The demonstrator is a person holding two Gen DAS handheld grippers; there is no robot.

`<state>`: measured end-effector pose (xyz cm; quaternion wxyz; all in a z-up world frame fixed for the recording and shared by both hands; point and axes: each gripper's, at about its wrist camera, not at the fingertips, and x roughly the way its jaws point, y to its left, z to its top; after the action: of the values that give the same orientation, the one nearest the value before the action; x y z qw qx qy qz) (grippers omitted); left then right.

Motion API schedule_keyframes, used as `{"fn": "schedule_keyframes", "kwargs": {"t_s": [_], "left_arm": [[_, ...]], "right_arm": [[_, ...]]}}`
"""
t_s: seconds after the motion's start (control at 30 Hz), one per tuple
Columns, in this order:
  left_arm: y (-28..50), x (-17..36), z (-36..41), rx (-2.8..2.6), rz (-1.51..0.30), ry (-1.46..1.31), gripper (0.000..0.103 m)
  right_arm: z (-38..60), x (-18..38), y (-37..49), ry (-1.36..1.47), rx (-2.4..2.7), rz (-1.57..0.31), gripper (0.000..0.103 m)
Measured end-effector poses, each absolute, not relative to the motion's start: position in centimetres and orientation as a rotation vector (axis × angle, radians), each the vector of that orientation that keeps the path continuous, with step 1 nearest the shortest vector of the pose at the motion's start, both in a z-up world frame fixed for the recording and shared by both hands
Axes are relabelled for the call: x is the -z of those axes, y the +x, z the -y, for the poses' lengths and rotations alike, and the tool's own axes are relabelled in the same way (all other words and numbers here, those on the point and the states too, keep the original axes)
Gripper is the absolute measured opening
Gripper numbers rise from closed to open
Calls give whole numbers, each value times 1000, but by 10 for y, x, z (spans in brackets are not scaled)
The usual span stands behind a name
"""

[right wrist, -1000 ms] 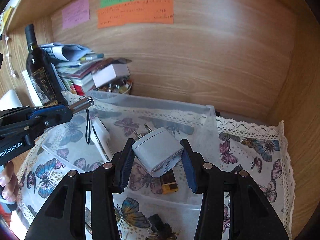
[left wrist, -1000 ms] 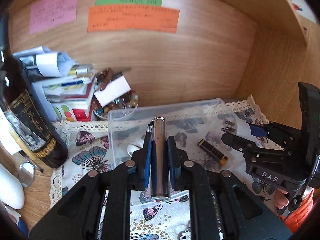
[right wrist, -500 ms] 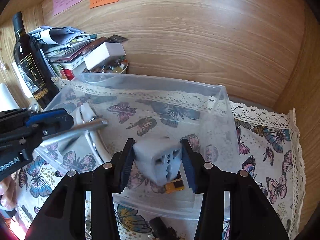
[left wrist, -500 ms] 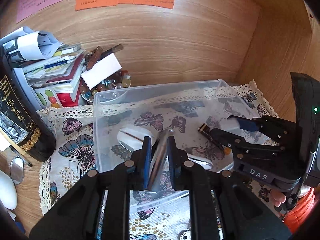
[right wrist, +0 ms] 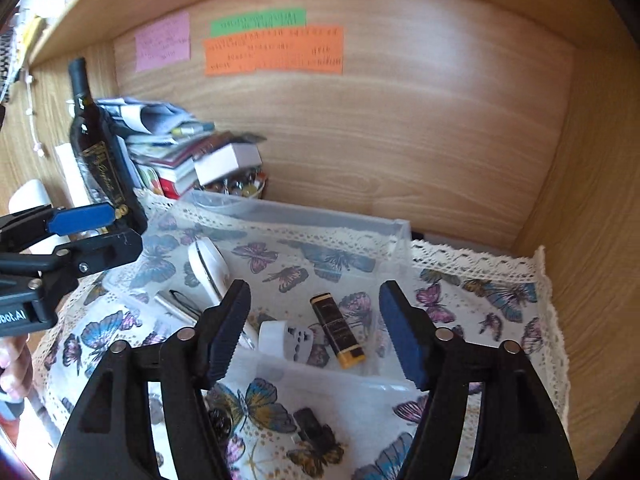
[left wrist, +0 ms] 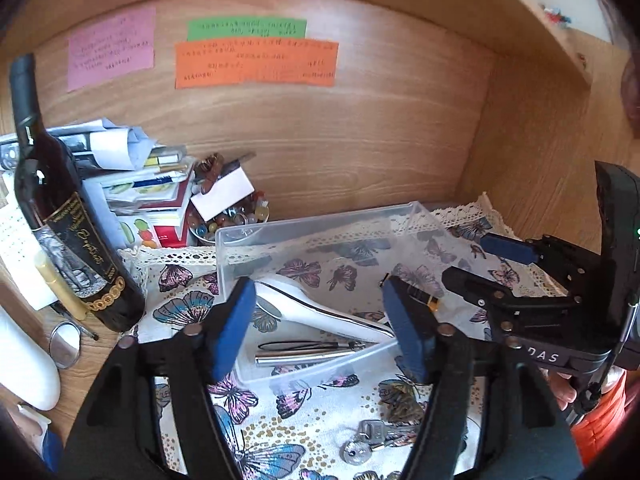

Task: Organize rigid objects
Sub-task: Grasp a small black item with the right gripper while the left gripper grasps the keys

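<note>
A clear plastic bin (left wrist: 320, 216) (right wrist: 304, 216) sits on the butterfly cloth. In it lie a silver metal cylinder (left wrist: 304, 357) (right wrist: 172, 307), a white plug adapter (right wrist: 286, 338), a black and yellow lighter (right wrist: 338, 330) (left wrist: 424, 297) and a white curved device (left wrist: 320, 310) (right wrist: 208, 264). My left gripper (left wrist: 320, 328) is open and empty above the bin's near edge. My right gripper (right wrist: 316, 332) is open and empty above the adapter and lighter. Each gripper shows in the other's view, the right one (left wrist: 496, 264) and the left one (right wrist: 96, 228).
A dark wine bottle (left wrist: 60, 216) (right wrist: 100, 152) stands at the left beside a stack of books and papers (left wrist: 136, 184). A bowl of marbles (left wrist: 228, 220) is behind the bin. Keys (left wrist: 372, 436) and a small dark object (right wrist: 312, 428) lie on the cloth in front. Wooden walls close the back and right.
Both grippers opened and pulled up and back. The metal cylinder left my left gripper and the plug adapter left my right gripper; both now lie in the bin.
</note>
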<state>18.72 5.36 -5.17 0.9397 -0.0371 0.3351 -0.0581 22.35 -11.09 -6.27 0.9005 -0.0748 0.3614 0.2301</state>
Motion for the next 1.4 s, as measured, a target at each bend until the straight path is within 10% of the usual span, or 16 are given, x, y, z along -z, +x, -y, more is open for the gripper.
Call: {"fn": "schedule_keyframes", "kwargs": {"t_s": [0.2,0.97,1.4], "left_arm": [[159,44,-50,79,-644,-59,97],[128,154,-26,131,-1011,52,98],[137,167,5,210,-1068,96,87]], "right_arm": [[122,53,195,-177,-472,-702,69],[143,128,170,-210,-450,-931,68],[125,154,190,-243,-500,-1031,28]]}}
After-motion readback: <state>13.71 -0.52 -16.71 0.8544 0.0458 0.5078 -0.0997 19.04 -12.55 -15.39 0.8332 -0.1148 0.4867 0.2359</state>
